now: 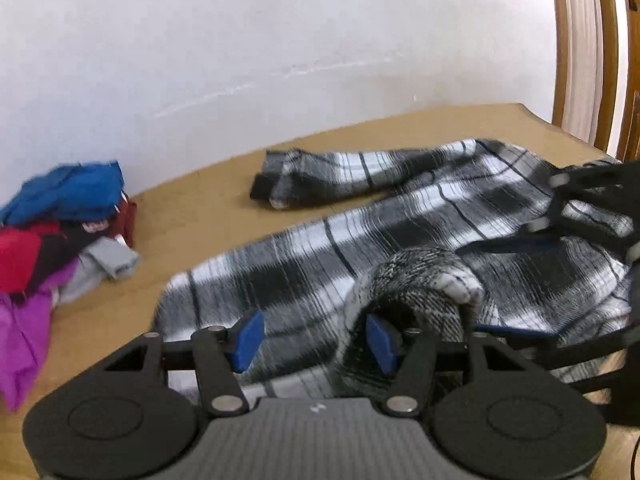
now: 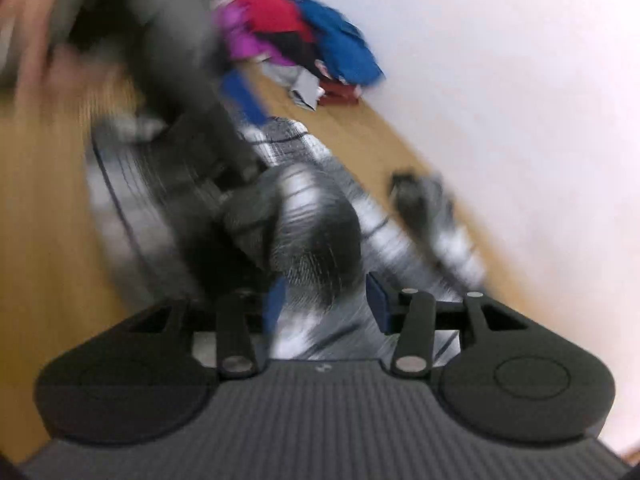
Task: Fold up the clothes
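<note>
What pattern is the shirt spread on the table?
Black, grey and white plaid shirt; clearest in the left wrist view.

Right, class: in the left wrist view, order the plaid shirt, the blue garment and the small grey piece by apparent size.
1. plaid shirt
2. blue garment
3. small grey piece
The shirt lies nearer the camera, which exaggerates it.

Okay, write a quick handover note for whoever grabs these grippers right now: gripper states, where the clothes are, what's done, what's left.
Left gripper: jaws apart, a raised fold of the plaid shirt draped over one pad, not pinched.
Right gripper: a hump of the same shirt sits between its pads; the blur hides whether they press on it.
Shirt is spread across the wooden table, one sleeve lying out toward the wall.
Pile of clothes sits by the wall, unfolded.
Done: no finished fold visible. Left: fold the shirt, then the pile.
</note>
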`<state>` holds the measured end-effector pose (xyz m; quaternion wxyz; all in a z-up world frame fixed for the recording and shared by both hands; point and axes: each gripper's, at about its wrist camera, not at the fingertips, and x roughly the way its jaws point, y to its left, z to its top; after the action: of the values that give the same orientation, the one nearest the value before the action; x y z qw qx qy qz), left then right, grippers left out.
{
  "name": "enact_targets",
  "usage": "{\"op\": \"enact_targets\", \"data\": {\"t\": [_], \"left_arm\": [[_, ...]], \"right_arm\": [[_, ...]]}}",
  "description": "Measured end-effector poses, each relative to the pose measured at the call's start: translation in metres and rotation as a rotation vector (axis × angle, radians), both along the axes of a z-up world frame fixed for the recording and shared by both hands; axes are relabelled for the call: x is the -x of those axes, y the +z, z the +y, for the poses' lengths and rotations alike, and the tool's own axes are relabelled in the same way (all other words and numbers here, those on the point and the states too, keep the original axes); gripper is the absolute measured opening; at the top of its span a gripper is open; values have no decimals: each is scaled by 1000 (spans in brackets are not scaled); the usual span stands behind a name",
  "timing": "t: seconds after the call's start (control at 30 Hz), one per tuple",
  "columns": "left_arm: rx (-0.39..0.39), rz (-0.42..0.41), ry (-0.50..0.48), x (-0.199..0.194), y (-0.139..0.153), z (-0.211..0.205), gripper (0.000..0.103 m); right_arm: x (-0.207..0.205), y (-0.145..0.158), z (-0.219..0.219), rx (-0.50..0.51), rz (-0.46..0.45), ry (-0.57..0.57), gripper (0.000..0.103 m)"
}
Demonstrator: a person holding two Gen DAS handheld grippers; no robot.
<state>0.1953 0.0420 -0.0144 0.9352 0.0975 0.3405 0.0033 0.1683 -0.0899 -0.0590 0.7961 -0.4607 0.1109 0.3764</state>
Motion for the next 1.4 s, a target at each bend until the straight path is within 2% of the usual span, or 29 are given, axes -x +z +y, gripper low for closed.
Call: {"op": "enact_targets", "data": {"t": [0.03, 0.07, 0.17, 0.2, 0.23, 0.27, 0.3, 0.37, 0.43, 0.5, 0.6, 0.7, 0.77, 0.83, 0.93, 1.0, 1.1, 1.27, 1.33, 1.4], "left_arm": [[1, -8, 2, 1, 2, 2, 59], [7, -12, 6, 2, 4, 4, 59], [18, -10, 28, 10, 5, 11, 60], [22, -4, 33, 14, 4, 13, 61], [27, 3, 38, 18, 2, 15, 61], [37, 14, 35, 22, -2, 17, 62], [51, 29, 29, 25, -6, 18, 62], [67, 64, 26, 25, -18, 17, 62], [79, 91, 21, 20, -30, 14, 62], [91, 105, 8, 11, -41, 8, 62], [99, 110, 7, -4, -50, 0, 61], [95, 83, 18, -11, -50, -7, 61], [78, 62, 33, -13, -49, -9, 61], [47, 52, 61, -17, -49, -10, 61], [68, 46, 92, -17, -47, -2, 60], [101, 38, 105, -14, -43, 5, 61], [145, 29, 105, -14, -38, 12, 61], [177, 29, 88, -25, -34, 11, 60], [170, 24, 72, -27, -32, 6, 61], [130, 30, 70, -30, -34, 0, 61]], "right_arm": [[-2, -6, 9, 33, -47, 23, 47], [-8, -11, 19, 62, -58, 36, 47], [-28, -21, 38, 96, -34, 48, 44], [-39, -15, 39, 59, 58, 25, 37], [-51, -8, 38, 14, 167, -3, 13], [-66, 2, 35, -64, 309, -62, 6], [-81, 13, 26, -166, 443, -127, 7], [-102, 26, 7, -319, 596, -218, 8], [-116, 29, -9, -408, 697, -291, 8], [-123, 30, -14, -435, 745, -333, 8], [-119, 35, -16, -396, 727, -341, 11], [-102, 42, -16, -334, 664, -308, 16], [-88, 45, -12, -310, 596, -272, 34], [-81, 48, -9, -296, 517, -241, 44], [-82, 43, 1, -244, 433, -215, 46], [-88, 38, 4, -220, 415, -214, 46], [-100, 27, 2, -204, 438, -239, 46], [-112, 9, -10, -230, 572, -282, 46], [-113, 3, -12, -236, 611, -288, 45], [-112, -1, -12, -244, 633, -298, 45]]}}
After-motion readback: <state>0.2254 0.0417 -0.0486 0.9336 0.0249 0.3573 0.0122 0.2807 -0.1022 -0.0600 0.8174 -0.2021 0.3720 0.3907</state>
